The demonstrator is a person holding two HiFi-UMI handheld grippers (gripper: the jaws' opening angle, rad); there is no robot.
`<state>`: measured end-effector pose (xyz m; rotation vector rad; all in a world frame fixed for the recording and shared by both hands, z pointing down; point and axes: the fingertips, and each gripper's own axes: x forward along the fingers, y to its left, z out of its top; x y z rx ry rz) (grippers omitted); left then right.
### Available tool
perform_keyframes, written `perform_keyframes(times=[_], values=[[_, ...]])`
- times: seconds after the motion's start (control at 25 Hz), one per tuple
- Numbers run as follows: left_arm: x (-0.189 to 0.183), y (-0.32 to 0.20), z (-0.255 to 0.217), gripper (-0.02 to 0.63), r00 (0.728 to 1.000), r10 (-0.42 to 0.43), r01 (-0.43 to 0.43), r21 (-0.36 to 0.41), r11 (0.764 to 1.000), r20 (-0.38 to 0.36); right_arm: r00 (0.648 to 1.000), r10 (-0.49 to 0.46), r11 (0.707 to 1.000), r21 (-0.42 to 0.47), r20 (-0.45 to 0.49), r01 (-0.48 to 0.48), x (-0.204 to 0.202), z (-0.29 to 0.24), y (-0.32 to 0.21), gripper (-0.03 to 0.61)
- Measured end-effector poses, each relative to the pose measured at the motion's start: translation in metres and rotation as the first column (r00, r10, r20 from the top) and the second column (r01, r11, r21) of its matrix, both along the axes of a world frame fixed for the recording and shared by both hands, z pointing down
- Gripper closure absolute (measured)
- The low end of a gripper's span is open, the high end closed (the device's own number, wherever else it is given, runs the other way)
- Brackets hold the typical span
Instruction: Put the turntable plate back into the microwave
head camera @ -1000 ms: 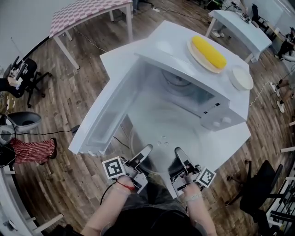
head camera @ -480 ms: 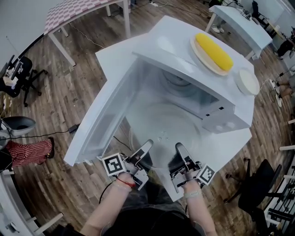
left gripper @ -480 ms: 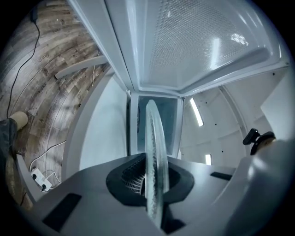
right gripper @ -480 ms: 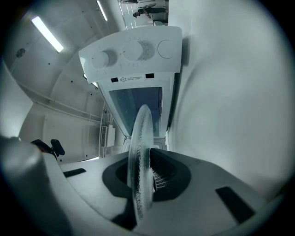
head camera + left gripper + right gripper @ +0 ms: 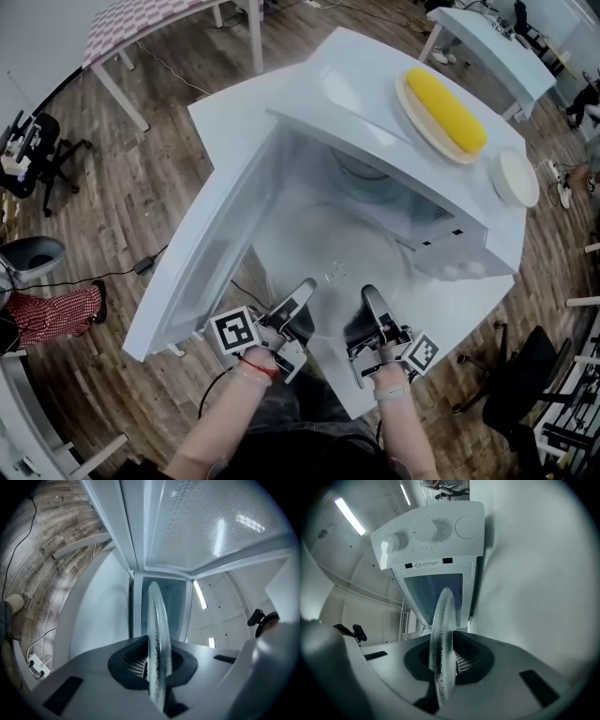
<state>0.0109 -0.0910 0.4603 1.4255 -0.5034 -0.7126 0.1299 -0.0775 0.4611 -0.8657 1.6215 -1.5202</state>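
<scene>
Over a plank floor [image 5: 141, 187], the white microwave [image 5: 366, 94] sits on a white table [image 5: 450, 319] with its door [image 5: 206, 253] swung open to the left. I hold the plate [image 5: 323, 248] roughly level at the cavity mouth, my left gripper [image 5: 298, 298] and right gripper [image 5: 370, 300] each clamped on its near rim. It's a thick, clear glass disc, smooth and probably slippery, so I'd push both sides in evenly, keep it flat, and let go only once it's centred.
</scene>
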Motion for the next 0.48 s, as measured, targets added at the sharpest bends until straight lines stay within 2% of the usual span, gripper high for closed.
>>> perform_keyframes(times=[0.48], values=[[0.004, -0.033, 0.009, 0.583, 1.000, 0.003, -0.003, 0.000, 1.000, 0.001, 0.999, 0.044, 0.999, -0.001, 0.017, -0.044, 0.004, 0.010, -0.032, 0.537]])
